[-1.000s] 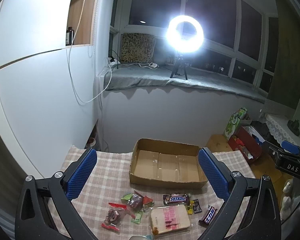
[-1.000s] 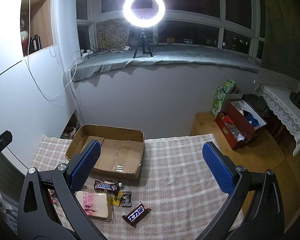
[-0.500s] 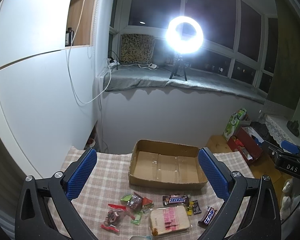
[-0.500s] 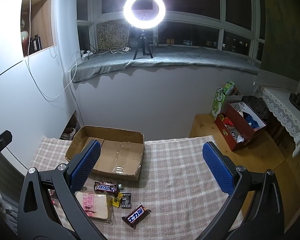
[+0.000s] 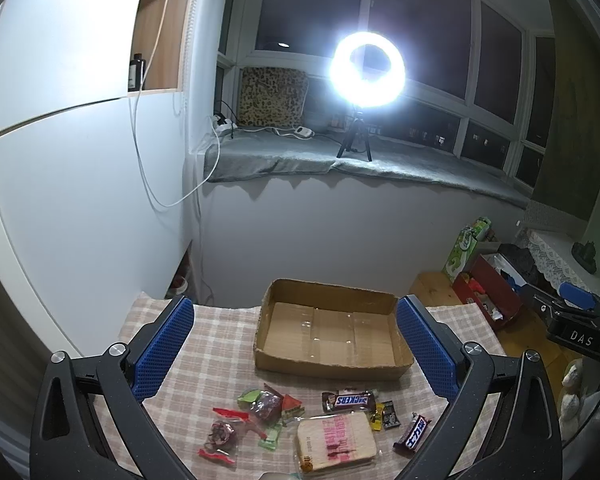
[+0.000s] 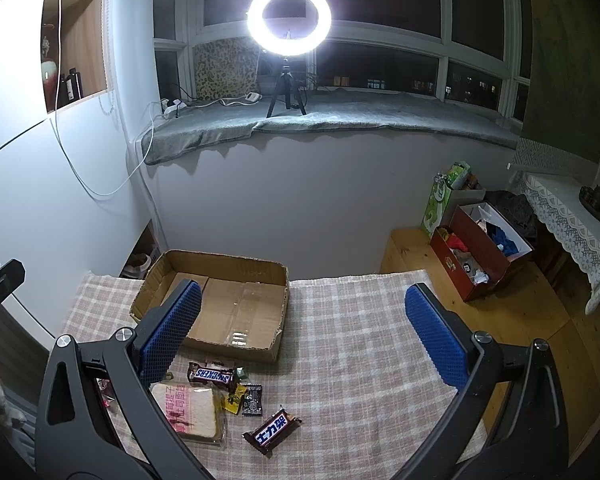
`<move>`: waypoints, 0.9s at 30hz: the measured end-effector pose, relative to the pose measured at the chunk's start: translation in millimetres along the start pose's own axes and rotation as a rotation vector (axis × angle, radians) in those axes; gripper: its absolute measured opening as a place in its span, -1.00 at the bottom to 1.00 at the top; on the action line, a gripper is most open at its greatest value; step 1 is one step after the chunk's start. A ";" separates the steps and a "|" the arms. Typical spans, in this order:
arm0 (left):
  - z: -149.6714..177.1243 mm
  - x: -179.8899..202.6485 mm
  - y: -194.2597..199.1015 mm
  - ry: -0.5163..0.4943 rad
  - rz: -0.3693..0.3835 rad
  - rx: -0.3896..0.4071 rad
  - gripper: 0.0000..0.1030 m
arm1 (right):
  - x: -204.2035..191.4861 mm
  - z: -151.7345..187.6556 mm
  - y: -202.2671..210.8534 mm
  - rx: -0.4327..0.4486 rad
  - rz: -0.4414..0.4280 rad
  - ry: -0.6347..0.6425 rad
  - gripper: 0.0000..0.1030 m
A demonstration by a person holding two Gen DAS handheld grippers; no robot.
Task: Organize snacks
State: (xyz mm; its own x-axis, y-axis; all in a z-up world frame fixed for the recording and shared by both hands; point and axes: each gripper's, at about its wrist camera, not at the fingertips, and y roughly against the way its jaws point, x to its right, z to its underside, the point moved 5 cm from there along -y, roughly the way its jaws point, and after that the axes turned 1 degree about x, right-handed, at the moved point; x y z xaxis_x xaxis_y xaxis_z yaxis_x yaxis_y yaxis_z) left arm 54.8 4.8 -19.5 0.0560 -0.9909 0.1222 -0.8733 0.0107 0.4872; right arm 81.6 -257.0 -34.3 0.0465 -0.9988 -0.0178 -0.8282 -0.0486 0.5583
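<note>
- Both sets of jaws stand wide apart and hold nothing: left gripper, right gripper, each raised above the checked tablecloth.
- Cardboard box: open-topped, nothing visible inside, on the cloth's far side.
- Snickers bar: just in front of the box's near wall.
- Sandwich pack: nearer than that bar, touching or almost so.
- Small dark candy packet and yellow wrapper: between the pack and the second chocolate bar.
- Red-and-green wrapped sweets: left of the pack, in front of the box.
</note>
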 end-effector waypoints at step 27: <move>9.9 -0.7 -7.4 0.001 0.001 -0.027 0.96 | 1.3 10.3 -12.9 -0.030 -0.010 -0.005 1.00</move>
State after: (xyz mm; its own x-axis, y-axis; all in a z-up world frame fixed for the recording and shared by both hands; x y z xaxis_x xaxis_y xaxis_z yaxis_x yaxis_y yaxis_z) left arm 56.4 4.2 -31.8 0.0553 -0.9908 0.1237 -0.8597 0.0158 0.5105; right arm 86.7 -257.8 -50.1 0.0519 -0.9983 -0.0277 -0.8106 -0.0583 0.5827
